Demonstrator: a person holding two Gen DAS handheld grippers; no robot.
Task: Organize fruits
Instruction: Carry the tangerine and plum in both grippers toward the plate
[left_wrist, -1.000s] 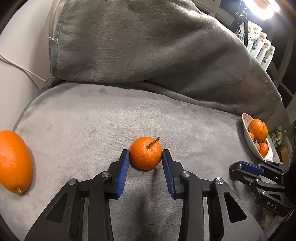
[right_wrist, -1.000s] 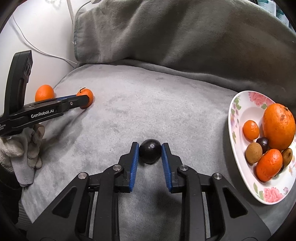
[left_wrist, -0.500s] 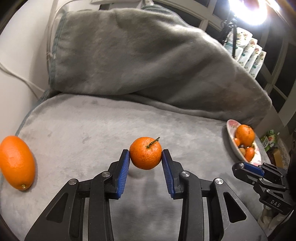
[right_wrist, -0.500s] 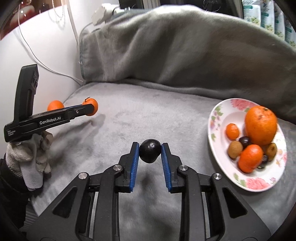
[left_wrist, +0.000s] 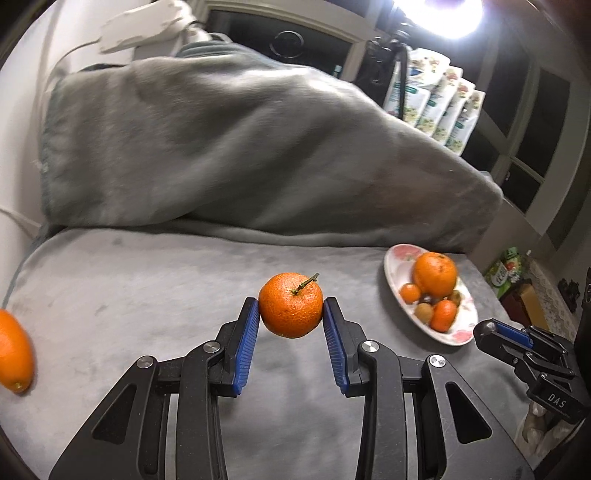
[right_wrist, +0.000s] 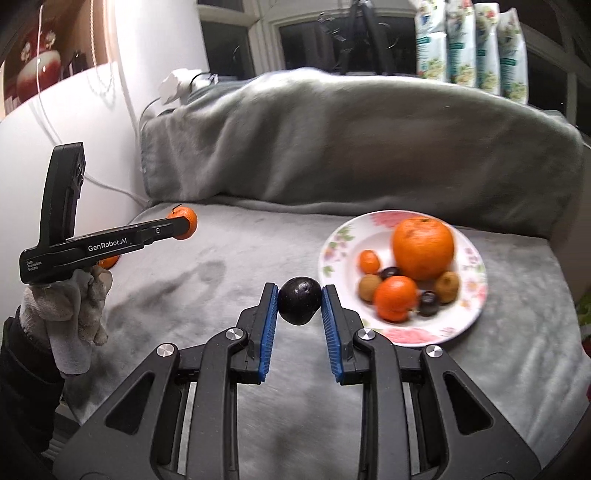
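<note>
My left gripper (left_wrist: 290, 314) is shut on a small stemmed mandarin (left_wrist: 290, 305) and holds it above the grey blanket. It also shows in the right wrist view (right_wrist: 183, 223) at the left. My right gripper (right_wrist: 299, 299) is shut on a dark round plum (right_wrist: 299, 301), held in the air just left of the flowered plate (right_wrist: 469, 317). The plate (left_wrist: 395, 266) holds a big orange (right_wrist: 423, 248), small mandarins, brown fruits and dark plums. An oblong orange (left_wrist: 13, 350) lies on the blanket at the far left.
A grey blanket (right_wrist: 229, 266) covers the seat and the raised back (left_wrist: 221, 147). A white wall and cables are at the left. Packets (right_wrist: 469, 40) stand on the sill behind. The blanket's right edge drops off past the plate.
Both grippers have risen from the blanket with their fruit. The left has lifted the mandarin and swung right toward the plate; the right has lifted the plum, and the plate now lies nearer it.
</note>
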